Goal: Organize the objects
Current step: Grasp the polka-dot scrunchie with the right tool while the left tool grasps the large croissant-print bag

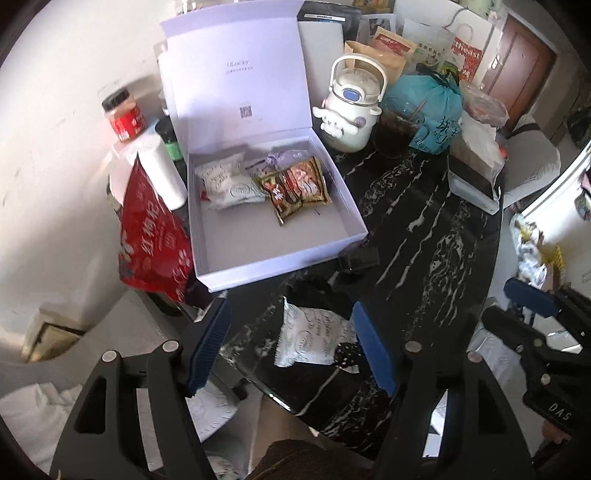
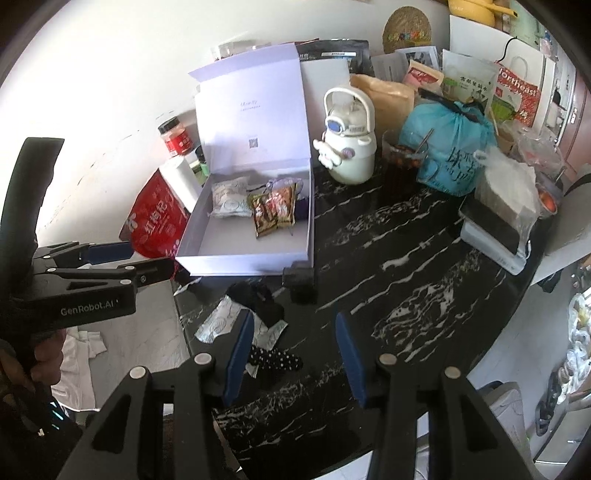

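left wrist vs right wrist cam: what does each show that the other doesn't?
Only left wrist: the white snack packet unobstructed between the open left gripper fingers. Only right wrist: the round woven mat on the wall, and the left gripper from the side. Both: the open white gift box holding snack packets, the white cartoon kettle, the black marble table.

My desk (image 1: 424,236) looks like polished black stone with white veins, glossy. The open box (image 1: 273,236) is smooth matt card, pale lilac. I read the white snack packet (image 1: 314,341) as crinkled plastic film, the red bag (image 1: 155,236) as shiny plastic. Each gripper finger (image 1: 210,347) carries a ribbed blue pad, rubbery, on matt black plastic.
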The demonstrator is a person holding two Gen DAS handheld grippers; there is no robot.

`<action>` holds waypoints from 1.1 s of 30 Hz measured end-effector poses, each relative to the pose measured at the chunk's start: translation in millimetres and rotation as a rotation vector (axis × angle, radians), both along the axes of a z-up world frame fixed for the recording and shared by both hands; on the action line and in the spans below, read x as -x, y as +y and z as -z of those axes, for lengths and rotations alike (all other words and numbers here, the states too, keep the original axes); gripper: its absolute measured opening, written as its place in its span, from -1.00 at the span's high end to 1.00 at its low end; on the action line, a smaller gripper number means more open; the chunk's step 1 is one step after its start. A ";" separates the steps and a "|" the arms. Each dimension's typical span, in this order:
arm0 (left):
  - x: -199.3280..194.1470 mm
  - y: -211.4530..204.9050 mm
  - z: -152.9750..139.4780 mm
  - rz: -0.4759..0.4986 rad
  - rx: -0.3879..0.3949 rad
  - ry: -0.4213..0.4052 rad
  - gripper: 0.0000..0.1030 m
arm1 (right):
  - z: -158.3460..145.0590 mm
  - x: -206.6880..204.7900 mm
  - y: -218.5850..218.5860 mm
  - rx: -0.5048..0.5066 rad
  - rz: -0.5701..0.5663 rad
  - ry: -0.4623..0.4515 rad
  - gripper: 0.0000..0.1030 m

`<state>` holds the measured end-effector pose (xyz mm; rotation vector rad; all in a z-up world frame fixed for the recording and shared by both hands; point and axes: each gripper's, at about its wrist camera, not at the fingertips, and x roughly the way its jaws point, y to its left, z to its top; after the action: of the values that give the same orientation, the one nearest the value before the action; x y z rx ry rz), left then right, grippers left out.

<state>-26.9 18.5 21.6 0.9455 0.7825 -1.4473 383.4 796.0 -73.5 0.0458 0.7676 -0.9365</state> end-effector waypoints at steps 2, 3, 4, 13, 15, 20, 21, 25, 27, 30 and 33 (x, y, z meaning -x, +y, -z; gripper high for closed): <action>-1.5 3.0 6.9 -0.009 -0.007 0.002 -0.31 | 8.6 1.0 -2.5 -0.016 0.003 0.011 0.00; -2.1 4.9 11.3 -0.015 -0.010 -0.001 -0.31 | 12.1 1.0 -2.8 -0.022 0.001 0.017 -0.01; -3.0 7.1 15.5 -0.020 -0.007 -0.002 -0.31 | 16.3 1.1 -3.1 -0.030 0.000 0.021 -0.01; -12.9 14.2 61.2 -0.035 -0.020 0.009 -0.31 | 66.7 0.0 -21.6 -0.117 -0.015 0.044 0.00; -15.7 14.8 72.0 -0.034 -0.031 0.028 -0.31 | 73.7 -1.4 -25.1 -0.129 -0.026 0.044 -0.01; -19.4 15.4 92.7 -0.026 -0.045 0.034 -0.31 | 97.7 -10.9 -30.7 -0.147 -0.065 0.091 -0.01; -20.3 15.6 96.6 -0.021 -0.049 0.036 -0.31 | 101.0 -11.6 -32.2 -0.152 -0.067 0.097 -0.01; -23.1 14.7 109.4 -0.005 -0.080 0.045 -0.31 | 114.9 -16.3 -38.4 -0.180 -0.058 0.105 -0.01; -20.9 14.7 114.2 0.019 -0.072 0.007 -0.31 | 122.0 -19.8 -40.5 -0.178 -0.057 0.129 -0.01; -17.2 13.6 119.0 0.056 -0.066 -0.029 -0.31 | 127.5 -24.6 -44.2 -0.178 -0.067 0.147 -0.01; -16.7 10.6 120.9 0.073 -0.069 -0.015 -0.31 | 127.1 -30.2 -47.6 -0.146 -0.072 0.153 -0.01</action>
<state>-10.2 29.1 -99.3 1.0459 0.7981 -1.4825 413.6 748.4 -200.7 0.0743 0.9726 -0.8214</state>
